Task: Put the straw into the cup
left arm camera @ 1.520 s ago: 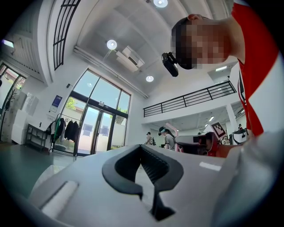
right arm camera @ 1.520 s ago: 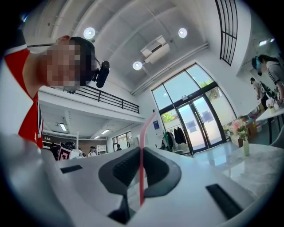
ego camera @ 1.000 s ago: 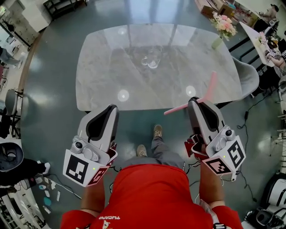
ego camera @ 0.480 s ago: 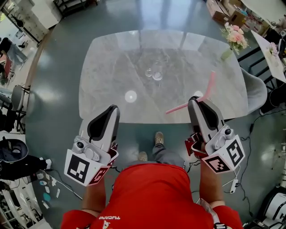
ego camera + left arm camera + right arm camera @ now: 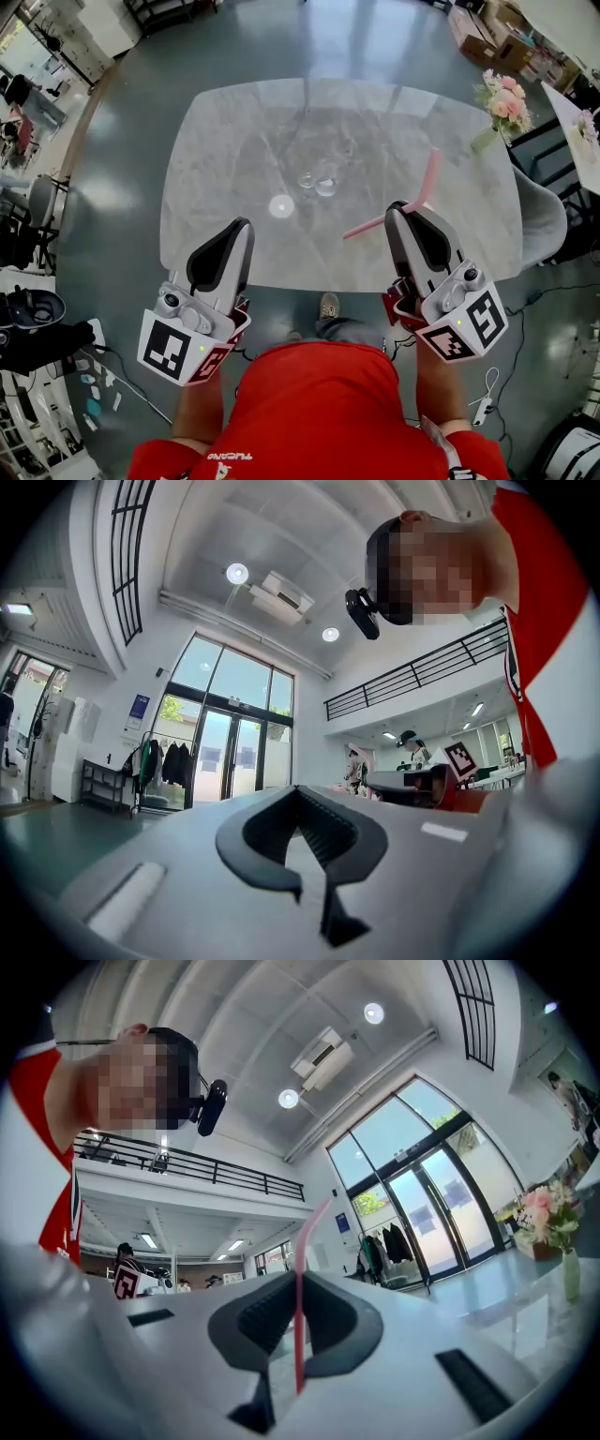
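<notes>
A clear glass cup (image 5: 319,180) stands near the middle of the grey marble table (image 5: 216,141). My right gripper (image 5: 401,208) is shut on a pink bent straw (image 5: 424,183); one end sticks up and away, the other points left over the table's near edge. In the right gripper view the straw (image 5: 300,1307) runs up between the jaws of the right gripper (image 5: 298,1283). My left gripper (image 5: 239,227) is shut with nothing in it and hovers over the near table edge, left of the cup. In the left gripper view the left gripper (image 5: 300,803) points up at the ceiling.
A vase of pink flowers (image 5: 502,103) stands at the table's far right corner and also shows as flowers (image 5: 548,1218) in the right gripper view. A grey chair (image 5: 546,211) sits at the table's right side. A round light glare (image 5: 281,206) lies near the cup.
The table and cup have come nearer and lower in the head view as the person steps toward them. Both grippers hold their pose, and the straw stays in the right one.
</notes>
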`<state>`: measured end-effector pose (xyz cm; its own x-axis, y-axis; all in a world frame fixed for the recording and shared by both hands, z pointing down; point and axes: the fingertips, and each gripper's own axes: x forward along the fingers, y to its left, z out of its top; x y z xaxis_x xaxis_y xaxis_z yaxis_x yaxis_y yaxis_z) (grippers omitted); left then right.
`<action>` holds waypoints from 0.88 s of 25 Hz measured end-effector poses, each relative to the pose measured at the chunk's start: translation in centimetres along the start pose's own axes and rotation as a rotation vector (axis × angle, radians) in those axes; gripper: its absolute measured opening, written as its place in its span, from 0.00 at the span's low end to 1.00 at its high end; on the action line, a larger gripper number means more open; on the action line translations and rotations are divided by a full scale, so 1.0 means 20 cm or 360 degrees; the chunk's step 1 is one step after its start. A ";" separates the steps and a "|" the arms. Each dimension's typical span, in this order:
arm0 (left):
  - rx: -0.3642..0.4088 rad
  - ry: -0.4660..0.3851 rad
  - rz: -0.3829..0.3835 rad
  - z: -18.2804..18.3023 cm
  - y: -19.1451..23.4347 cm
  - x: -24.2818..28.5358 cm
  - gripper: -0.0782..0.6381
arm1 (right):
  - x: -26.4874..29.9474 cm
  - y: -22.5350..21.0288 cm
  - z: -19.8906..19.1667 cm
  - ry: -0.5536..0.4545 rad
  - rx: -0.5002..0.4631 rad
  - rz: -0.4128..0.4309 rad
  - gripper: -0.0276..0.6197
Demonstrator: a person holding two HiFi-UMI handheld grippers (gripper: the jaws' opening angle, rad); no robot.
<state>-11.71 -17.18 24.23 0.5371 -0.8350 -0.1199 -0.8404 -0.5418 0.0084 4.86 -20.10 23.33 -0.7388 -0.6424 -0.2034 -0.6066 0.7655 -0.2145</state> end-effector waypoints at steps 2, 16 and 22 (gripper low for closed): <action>-0.0003 0.0009 0.0006 -0.01 0.01 0.06 0.12 | 0.03 -0.05 -0.01 0.0010 0.0007 0.0008 0.07; 0.0007 0.0080 0.0064 -0.16 0.07 0.39 0.12 | 0.21 -0.31 -0.09 0.0086 0.0017 0.0083 0.07; 0.0000 0.0087 0.0049 -0.21 0.14 0.45 0.12 | 0.33 -0.36 -0.14 0.0097 -0.0051 0.0046 0.07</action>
<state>-9.01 -26.61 27.38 0.5143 -0.8551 -0.0650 -0.8565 -0.5160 0.0112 3.60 -29.79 26.24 -0.7719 -0.6177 -0.1506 -0.5933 0.7849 -0.1785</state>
